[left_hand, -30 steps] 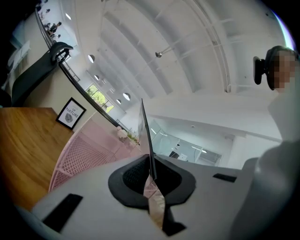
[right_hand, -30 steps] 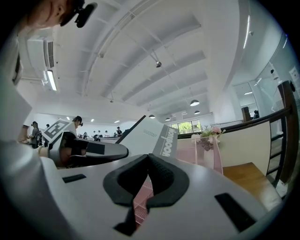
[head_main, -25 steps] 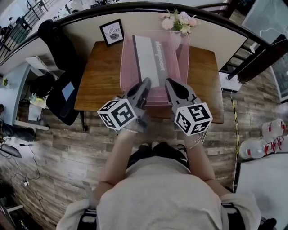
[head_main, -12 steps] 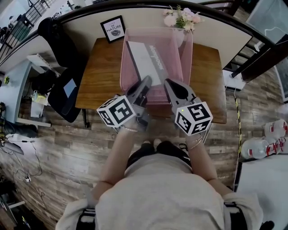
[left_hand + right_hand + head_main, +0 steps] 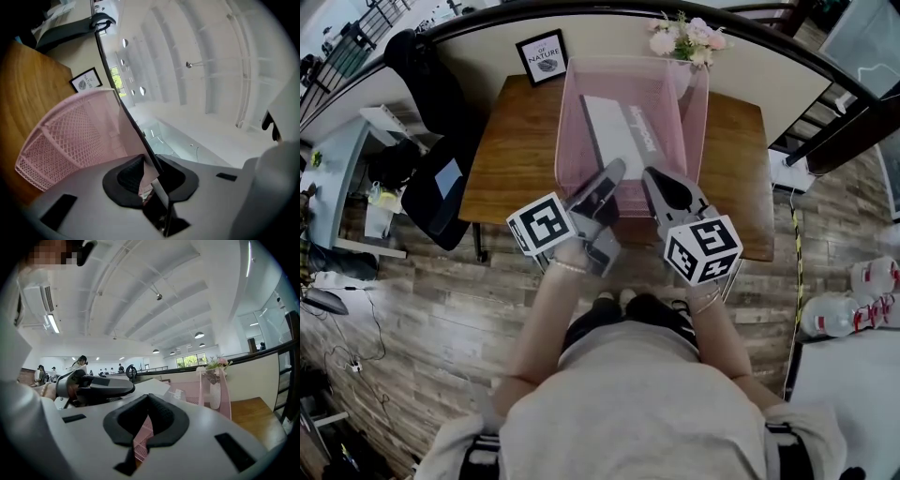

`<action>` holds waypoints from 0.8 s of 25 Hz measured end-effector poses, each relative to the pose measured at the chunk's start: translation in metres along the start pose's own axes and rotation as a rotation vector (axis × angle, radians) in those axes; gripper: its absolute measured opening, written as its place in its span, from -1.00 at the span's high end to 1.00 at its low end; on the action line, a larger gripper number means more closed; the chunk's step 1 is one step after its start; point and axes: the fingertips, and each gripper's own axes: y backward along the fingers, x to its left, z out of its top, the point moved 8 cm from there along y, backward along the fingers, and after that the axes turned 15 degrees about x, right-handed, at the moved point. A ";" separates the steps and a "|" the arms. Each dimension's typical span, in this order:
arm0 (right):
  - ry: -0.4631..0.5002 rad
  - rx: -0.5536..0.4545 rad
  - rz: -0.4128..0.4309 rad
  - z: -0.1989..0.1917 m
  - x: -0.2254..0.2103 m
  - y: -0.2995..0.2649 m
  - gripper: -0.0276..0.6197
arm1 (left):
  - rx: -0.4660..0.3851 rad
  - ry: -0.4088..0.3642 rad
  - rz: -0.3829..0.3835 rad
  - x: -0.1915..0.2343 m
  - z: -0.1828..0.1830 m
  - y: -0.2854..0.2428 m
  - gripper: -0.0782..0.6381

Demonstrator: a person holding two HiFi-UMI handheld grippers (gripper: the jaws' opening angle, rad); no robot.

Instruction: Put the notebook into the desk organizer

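Right claw (image 5: 148, 398) — jaws pressed together; pink mesh organizer (image 5: 190, 394) just beyond, flowers (image 5: 217, 363) at far end.

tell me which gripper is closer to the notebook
Left. The left gripper, jaws opening, has the notebook between them; the right gripper, shut, sits just beside it at the desk organizer front.

Bright, even indoor light; fisheye bending, dark vignetted corners.

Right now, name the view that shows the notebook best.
Head view: the notebook sits inside the pink organizer, cover visible. Left gripper view shows it edge-on between the opening jaws of the left gripper. Right gripper view shows only a pale corner, probably its.
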 end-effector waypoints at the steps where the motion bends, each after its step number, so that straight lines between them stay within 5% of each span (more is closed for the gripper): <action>1: 0.002 -0.001 -0.001 0.001 0.000 0.000 0.88 | 0.013 0.018 -0.028 -0.001 -0.001 -0.004 0.59; 10: 0.052 0.011 -0.015 0.001 0.004 0.002 0.88 | -0.025 0.037 -0.002 0.003 0.004 -0.008 0.58; 15: 0.182 0.037 -0.065 0.006 0.011 0.000 0.88 | -0.022 0.049 0.012 0.005 0.006 -0.007 0.51; 20: 0.294 0.071 -0.072 0.008 0.020 -0.004 0.55 | -0.021 0.043 -0.041 0.000 0.007 -0.010 0.42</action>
